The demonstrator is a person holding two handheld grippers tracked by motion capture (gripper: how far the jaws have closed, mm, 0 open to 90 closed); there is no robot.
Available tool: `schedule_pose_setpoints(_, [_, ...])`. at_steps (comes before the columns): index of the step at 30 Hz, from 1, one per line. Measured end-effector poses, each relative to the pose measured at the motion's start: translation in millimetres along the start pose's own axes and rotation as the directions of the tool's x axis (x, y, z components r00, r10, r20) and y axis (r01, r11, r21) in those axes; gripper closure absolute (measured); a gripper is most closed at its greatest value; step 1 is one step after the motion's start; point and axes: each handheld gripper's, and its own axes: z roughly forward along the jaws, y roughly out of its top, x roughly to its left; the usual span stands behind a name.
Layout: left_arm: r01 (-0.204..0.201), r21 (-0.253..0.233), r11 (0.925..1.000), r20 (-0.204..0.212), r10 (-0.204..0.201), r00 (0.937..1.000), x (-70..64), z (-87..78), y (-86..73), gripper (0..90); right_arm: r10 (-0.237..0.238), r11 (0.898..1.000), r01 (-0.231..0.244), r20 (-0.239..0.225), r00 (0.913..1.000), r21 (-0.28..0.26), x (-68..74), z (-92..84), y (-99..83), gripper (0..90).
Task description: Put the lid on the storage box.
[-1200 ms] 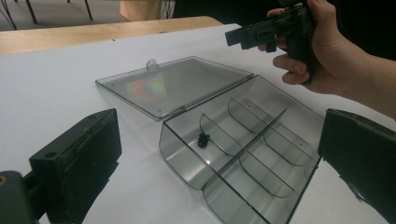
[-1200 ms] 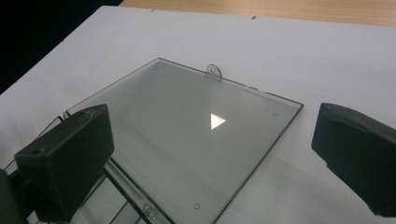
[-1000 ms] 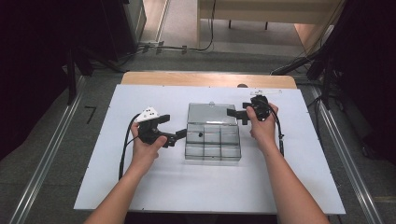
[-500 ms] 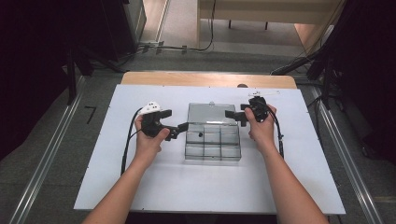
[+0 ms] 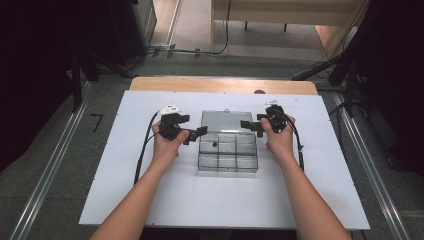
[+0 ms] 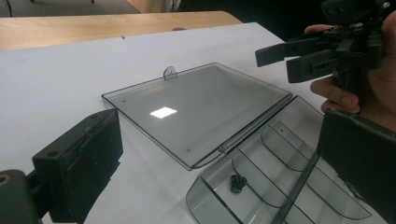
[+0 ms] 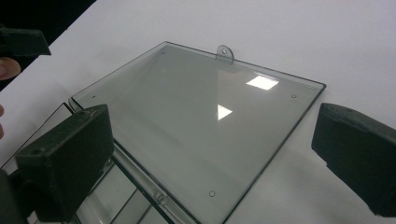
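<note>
Left tongs: jaws stand wide apart and empty; held at the left edge of the organizer box, tips pointing toward it.
Organizer box: sits at the middle of the counter, between the two tongs; clear, smoke-tinted hard plastic, rectangular, divided by thin curved-corner partitions into several compartments.
Small black part: lies on the floor of a compartment near the left end of the box; shape too small to identify.
Lid: hinged along the box's far long edge, folded fully back and lying flat on the counter; smooth, glossy, reflecting overhead light; a small pierced tab projects from its far edge.
Right tongs: jaws spread wide and empty; held at the right end of the lid, near the hinge line, tips pointing left.
Key relation: the lid's long axis runs left to right, so each hand faces one short end; judged equally near, with the right tongs closer to the lid and the left tongs closer to the compartments.
Counter surface: flat, matte white sheet.
</note>
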Motion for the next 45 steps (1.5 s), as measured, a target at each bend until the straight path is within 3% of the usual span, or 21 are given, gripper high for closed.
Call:
schedule_pose_setpoints(2, [0.03, -0.003, 0.9995, 0.013, -0.03, 0.9995, 2.9, 2.5, -1.1, 0.3, 0.004, 1.0, -0.004, 0.001, 1.0, -0.003, -0.3, -0.4, -0.1, 0.0])
schedule_pose_setpoints(6, [0.045, 0.012, 0.9989, 0.005, -0.045, 0.999, 7.2, 8.8, -1.3, 1.1, 0.027, 1.0, -0.028, -0.01, 0.9996, -0.011, -2.8, -1.2, -1.6, 0.0])
schedule_pose_setpoints(19, [0.108, 0.068, 0.9919, -0.002, -0.108, 0.9942, 14.9, 33.4, 2.6, 6.5, 0.042, 0.999, -0.042, -0.009, 0.9991, 0.018, -3.4, 4.8, -6.9, 0.0])
schedule_pose_setpoints(23, [0.141, 0.067, 0.9878, -0.007, -0.14, 0.9901, 15.6, 39.5, 2.2, 10.9, 0.046, 0.999, -0.045, -0.016, 0.9988, 0.02, -2.8, 6.3, -8.4, 0.0])
schedule_pose_setpoints(29, [0.166, 0.101, 0.9811, -0.068, -0.159, 0.9849, 16.4, 48.1, 2.5, 17.4, 0.05, 0.998, -0.05, -0.008, 0.9987, 0.031, -1.8, 8.9, -10.3, 0.0])
schedule_pose_setpoints(33, [0.218, 0.103, 0.9705, -0.102, -0.208, 0.9728, 21.6, 49.9, 2.0, 24.8, 0.054, 0.998, -0.054, 0.005, 0.9985, 0.04, -1.8, 10.3, -12.1, 0.1])
schedule_pose_setpoints(45, [0.256, 0.134, 0.9574, -0.09, -0.245, 0.9653, 25.4, 57.0, -3.8, 35.2, 0.068, 0.996, -0.07, 0.025, 0.9973, 0.052, -3.5, 13.3, -16.1, 5.7])
